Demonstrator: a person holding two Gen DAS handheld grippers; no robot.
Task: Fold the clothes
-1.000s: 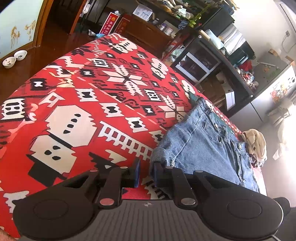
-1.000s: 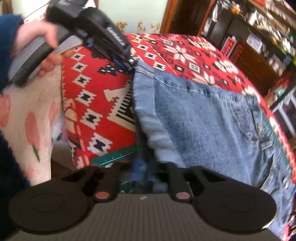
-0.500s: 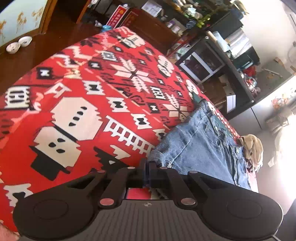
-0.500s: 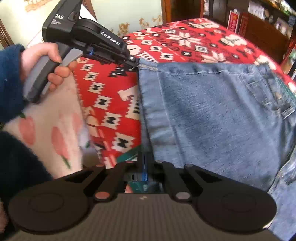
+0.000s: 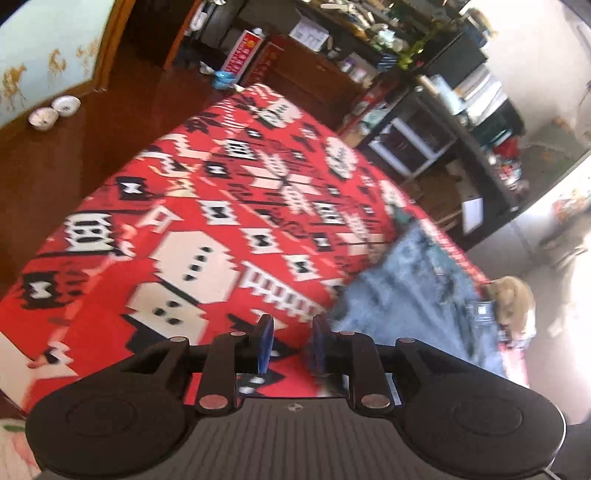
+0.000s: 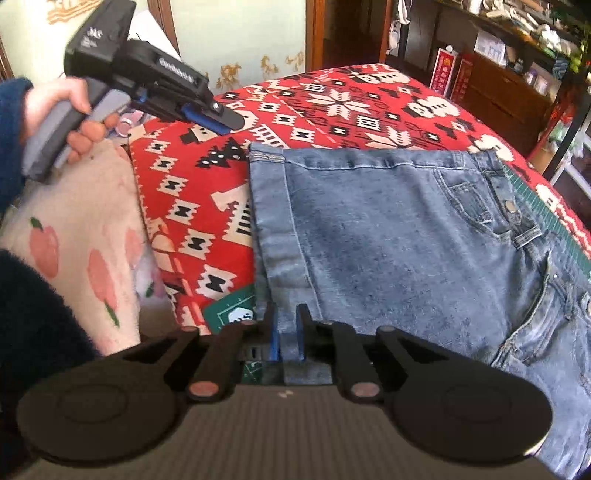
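left tongs (image 5: 290, 345) gape empty above the red patterned table (image 5: 184, 229); right tongs (image 6: 286, 338) stand parted around the hem of denim shorts (image 6: 406, 240), lying flat, seemingly folded leg over leg; further folding may remain.

Blue denim jeans (image 6: 399, 236) folded, flat on red cloth (image 6: 332, 99); hem cuffed

A lived-in home — cluttered shelves (image 5: 373, 33), floor bowls (image 5: 55, 110), patterned tablecloth (image 5: 207, 229).
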